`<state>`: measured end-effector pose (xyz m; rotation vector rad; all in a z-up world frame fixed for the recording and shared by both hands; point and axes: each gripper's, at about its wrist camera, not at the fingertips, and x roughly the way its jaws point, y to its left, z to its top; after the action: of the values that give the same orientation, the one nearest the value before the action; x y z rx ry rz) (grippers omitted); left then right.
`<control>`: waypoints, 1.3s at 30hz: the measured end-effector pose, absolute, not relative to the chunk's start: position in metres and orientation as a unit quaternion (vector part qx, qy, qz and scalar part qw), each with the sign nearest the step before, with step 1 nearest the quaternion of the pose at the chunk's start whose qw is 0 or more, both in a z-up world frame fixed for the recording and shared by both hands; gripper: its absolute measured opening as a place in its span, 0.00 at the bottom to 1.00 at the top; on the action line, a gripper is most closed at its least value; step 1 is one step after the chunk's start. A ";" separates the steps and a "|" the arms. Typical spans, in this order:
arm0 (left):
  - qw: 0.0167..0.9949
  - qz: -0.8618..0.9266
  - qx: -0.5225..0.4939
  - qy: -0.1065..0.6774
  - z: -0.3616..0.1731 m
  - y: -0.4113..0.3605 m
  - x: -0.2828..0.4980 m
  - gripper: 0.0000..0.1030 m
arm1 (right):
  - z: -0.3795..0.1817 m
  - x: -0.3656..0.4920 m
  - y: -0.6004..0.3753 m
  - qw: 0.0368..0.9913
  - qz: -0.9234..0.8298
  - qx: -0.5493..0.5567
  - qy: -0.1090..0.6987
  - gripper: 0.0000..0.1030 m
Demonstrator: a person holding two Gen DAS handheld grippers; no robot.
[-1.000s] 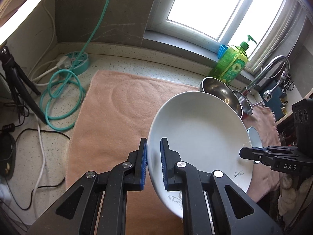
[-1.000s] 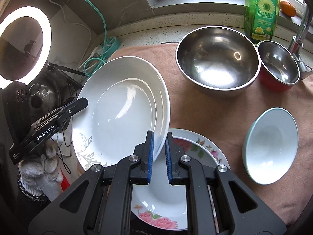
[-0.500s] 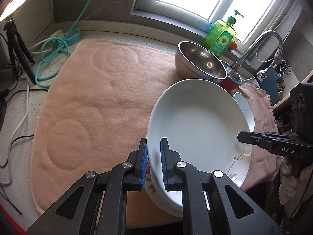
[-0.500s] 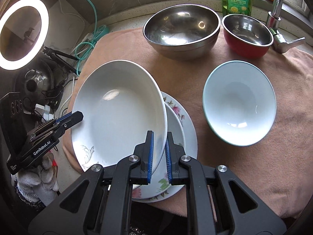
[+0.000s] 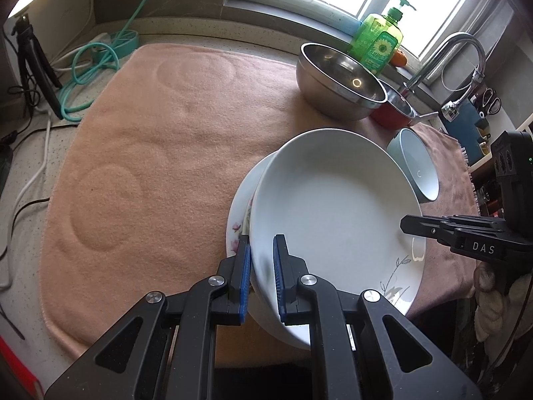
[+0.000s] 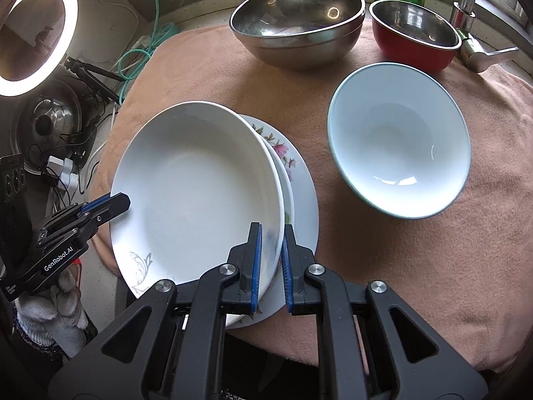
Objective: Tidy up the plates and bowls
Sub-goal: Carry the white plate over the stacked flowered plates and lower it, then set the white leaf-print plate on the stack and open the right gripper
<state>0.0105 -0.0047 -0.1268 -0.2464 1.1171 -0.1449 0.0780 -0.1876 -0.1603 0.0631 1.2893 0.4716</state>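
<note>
Both grippers clamp the same white plate [image 5: 333,206] by opposite edges. Left gripper [image 5: 261,276]: jaws closed on the plate's near-left rim, one blue pad under the rim, one on the inner face. Right gripper [image 6: 271,263]: jaws closed on the opposite rim, pads either side of the edge.

Seen from the left wrist, the right gripper shows as a black finger marked DAS, reaching the plate's right edge. From the right wrist, the left gripper shows at far left, marked GenRobot.AI, tip on the rim.

White plate sits over a floral plate [image 6: 299,180], tilted; left side looks higher. The floral plate shows as a crescent beyond and right of the right jaws, and as a thin sliver just left of the left jaws. Can't tell whether the two plates touch.

Ahead and right of the right jaws: pale blue bowl [image 6: 399,140], upright on the pink towel [image 5: 166,140], near the floral plate but apart. Farther ahead: large steel bowl [image 6: 296,20], and right of it a red bowl [image 6: 416,33] with a steel interior, the two close together. Green soap bottle [image 5: 378,45] behind them at the window ledge. Faucet [image 5: 446,63] far right of the left jaws.

Left of the left jaws: bare towel, then a teal cable [image 5: 90,66] coiled on the counter.
</note>
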 end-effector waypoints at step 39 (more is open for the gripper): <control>0.833 -0.066 -0.104 0.539 -0.132 -0.005 0.014 0.11 | -0.161 0.075 -0.183 0.782 0.211 -0.009 0.586 0.14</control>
<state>0.0135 -0.0051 -0.1325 -0.2202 1.1432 -0.1402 0.0754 -0.1828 -0.1606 -0.0203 1.2657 0.4551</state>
